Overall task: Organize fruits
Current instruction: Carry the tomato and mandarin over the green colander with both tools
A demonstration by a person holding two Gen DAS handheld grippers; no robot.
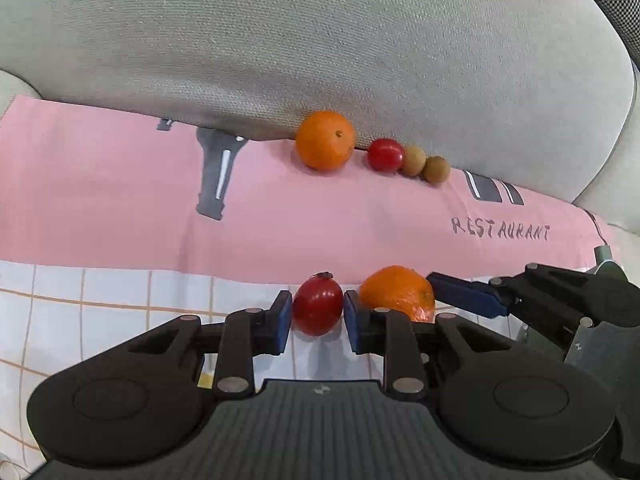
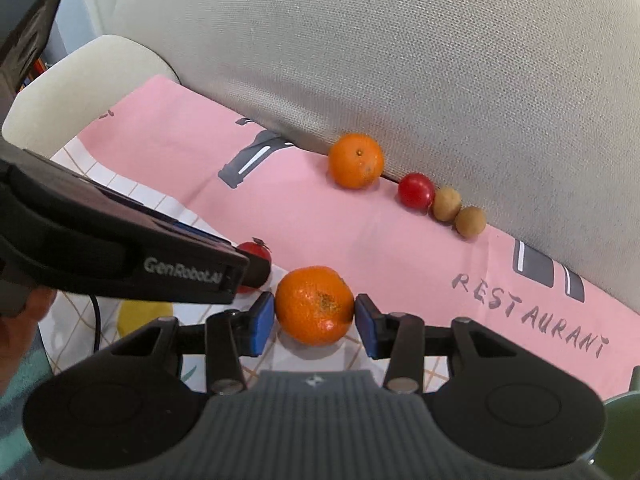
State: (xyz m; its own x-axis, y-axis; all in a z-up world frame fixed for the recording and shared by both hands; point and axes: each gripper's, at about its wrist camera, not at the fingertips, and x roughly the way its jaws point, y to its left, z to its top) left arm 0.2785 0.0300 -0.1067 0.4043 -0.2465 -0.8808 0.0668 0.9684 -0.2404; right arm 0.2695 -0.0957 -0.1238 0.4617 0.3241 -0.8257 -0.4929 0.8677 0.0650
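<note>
in the left wrist view, the left hand-held gripper (image 1: pixel 318 318) pinches a red tomato (image 1: pixel 317 306) between its blue pads, stem end up, above the checked white part of a cloth (image 1: pixel 120 184). just to its right, the right hand-held gripper (image 1: pixel 400 300) comes in from the side, one blue finger showing, with a mandarin (image 1: pixel 396 292) at its tip. farther back, on the pink part of the cloth, a row of fruit lies against the grey cushion (image 1: pixel 320 40): an orange (image 1: pixel 325 140), a second tomato (image 1: pixel 385 155), then two small brown fruits (image 1: pixel 413 160) touching one another, the last one (image 1: pixel 437 169) at the right end.

in the right wrist view, the right hand-held gripper (image 2: pixel 315 318) holds the mandarin (image 2: pixel 314 305) squeezed between both blue pads, over the edge where pink meets checked cloth (image 2: pixel 360 240). the left hand-held gripper (image 2: pixel 256 270) crosses in from the left, its body hiding most of the red tomato (image 2: pixel 252 250) it grips. the row by the cushion (image 2: pixel 400 60) runs orange (image 2: pixel 355 160), second tomato (image 2: pixel 416 191), two small brown fruits (image 2: pixel 447 204), the last one (image 2: pixel 470 221) nearest the printed word "restaurant".
</note>
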